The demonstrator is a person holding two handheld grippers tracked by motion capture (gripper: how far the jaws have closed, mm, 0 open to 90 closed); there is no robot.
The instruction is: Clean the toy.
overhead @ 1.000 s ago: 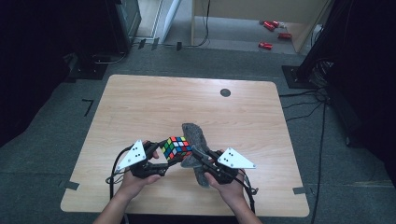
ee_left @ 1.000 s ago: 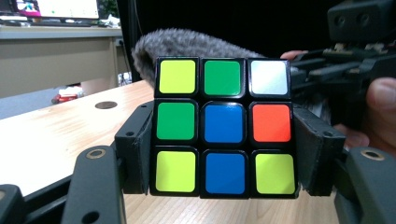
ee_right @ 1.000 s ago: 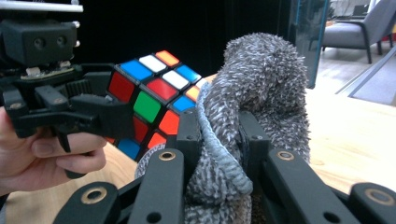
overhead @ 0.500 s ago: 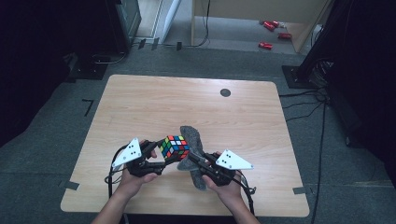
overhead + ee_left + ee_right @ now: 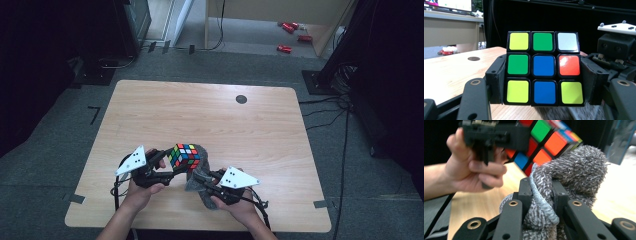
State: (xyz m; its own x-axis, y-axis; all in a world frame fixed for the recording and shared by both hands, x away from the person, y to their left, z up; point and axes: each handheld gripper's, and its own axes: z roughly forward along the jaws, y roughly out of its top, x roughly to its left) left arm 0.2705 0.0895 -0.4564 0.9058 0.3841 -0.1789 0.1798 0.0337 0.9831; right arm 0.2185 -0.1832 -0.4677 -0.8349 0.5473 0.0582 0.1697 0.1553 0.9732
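A scrambled colour cube (image 5: 185, 156) is held just above the wooden table (image 5: 210, 115) near its front edge. My left gripper (image 5: 176, 165) is shut on it, and in the left gripper view the two jaws press on the cube's (image 5: 543, 68) left and right sides. My right gripper (image 5: 202, 181) is shut on a bunched grey knitted cloth (image 5: 196, 175). In the right gripper view the cloth (image 5: 574, 167) bulges up between the jaws of the right gripper (image 5: 541, 192) and touches the underside of the cube (image 5: 549, 140). A hand (image 5: 474, 170) holds the left gripper behind the cloth.
A small dark round hole (image 5: 241, 99) sits near the table's far edge. Red objects (image 5: 285, 48) lie on the floor beyond the table. Black stands and cables (image 5: 345, 105) are at the right, and dark equipment (image 5: 130, 25) at the far left.
Both grippers have edged slightly to the left. The cloth's far end has drawn back closer to the cube. Both grips look unchanged.
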